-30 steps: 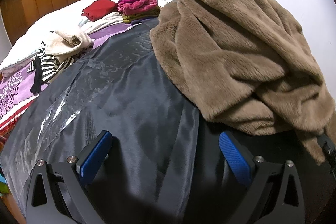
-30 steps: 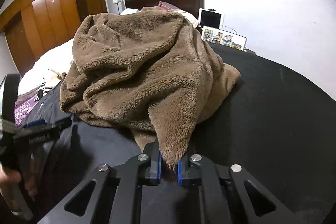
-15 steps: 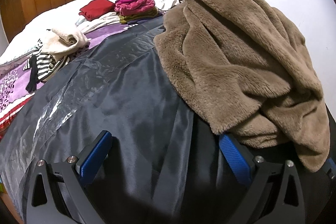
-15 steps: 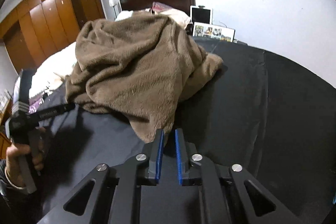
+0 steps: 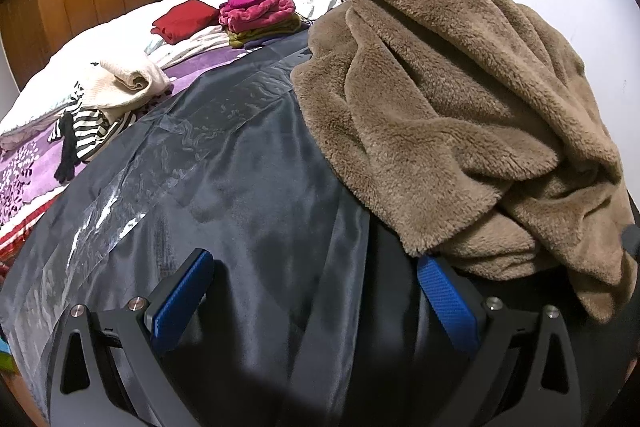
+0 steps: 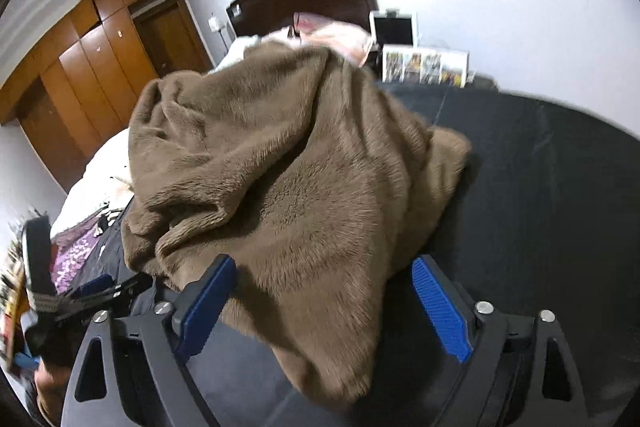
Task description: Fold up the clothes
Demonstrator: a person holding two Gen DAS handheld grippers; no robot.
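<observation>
The brown fleece garment [image 6: 304, 187] is lying in a rumpled heap on the dark sheet [image 5: 224, 195] that covers the bed, filling the centre of the right wrist view and the right half of the left wrist view. The right tool [image 6: 324, 297] is standing spread wide, its blue pads on either side of a hanging flap at the bottom of the frame, gripping nothing. The left tool [image 5: 312, 291] is likewise spread, its right pad just beside or perhaps touching the fleece's near hem at the lower right; the fabric is hiding the contact.

The main risk is that neither tool is holding an identifiable edge. The heap is showing only folds and lobes, so a pinch now would probably be catching several layers at once, and lifting would be dragging the whole bundle instead of opening it flat. The right wrist view is blurred, so the exact lie of the flap between the pads is uncertain; a closing there may be grabbing a mid-panel rather than a corner.

The sheet looks slick and is creasing under the left tool, so a low pinch could be taking sheet with fleece, pulling it awry. Thick pile may also be slipping from the pads. The folded stack [image 5: 258, 13] at the upper left is sitting well apart, out of harm.
</observation>
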